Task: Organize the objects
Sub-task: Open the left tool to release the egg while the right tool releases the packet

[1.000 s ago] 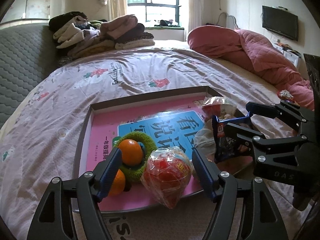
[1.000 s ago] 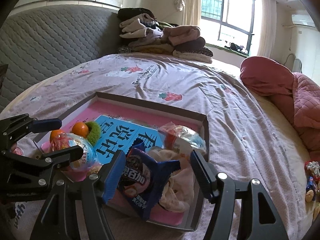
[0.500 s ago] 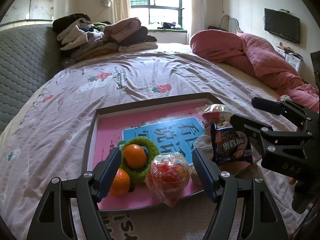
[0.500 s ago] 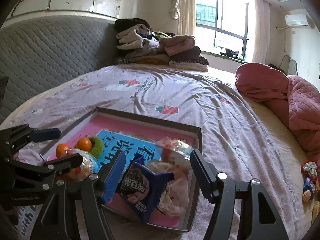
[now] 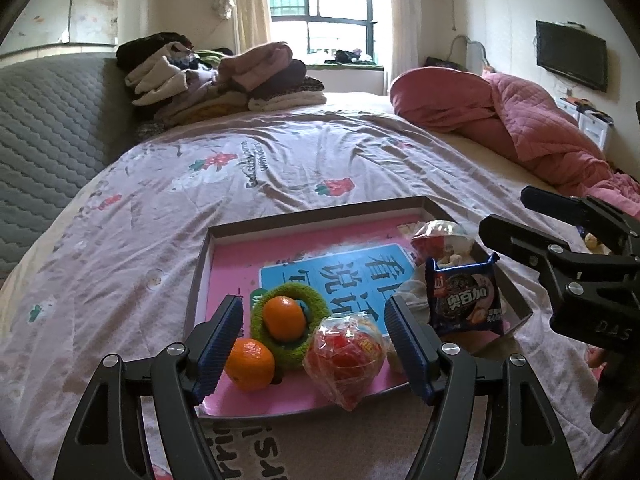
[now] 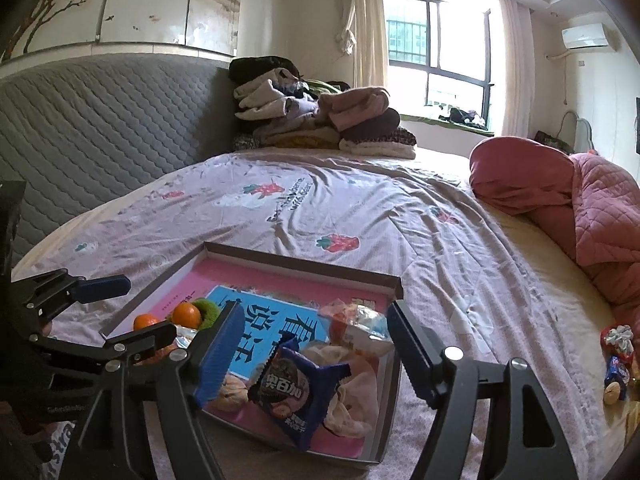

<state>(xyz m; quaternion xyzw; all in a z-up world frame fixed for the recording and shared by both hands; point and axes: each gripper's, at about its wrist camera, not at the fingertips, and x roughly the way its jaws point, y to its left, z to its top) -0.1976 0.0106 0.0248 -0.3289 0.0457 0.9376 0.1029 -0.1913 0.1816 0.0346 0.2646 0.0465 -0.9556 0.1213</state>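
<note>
Right tool, jaws opening and gripping nothing, hangs above the blue snack packet at lower centre inside the tray; left tool stands spread over the wrapped candy; withdraw straight upward, avoiding snagging the wrapper.

The shallow cardboard tray has matt brown walls and a smooth pink paper floor. In it, the blue snack packet is glossy printed film, and the red sweets bag is crinkled clear plastic that catches the light. Two oranges show dimpled, slightly shiny peel; the green ring looks fuzzy like terry cloth. The bed sheet is soft, creased printed cotton. The headboard is quilted grey fabric, and the pink quilt is stitched and matt.
</note>
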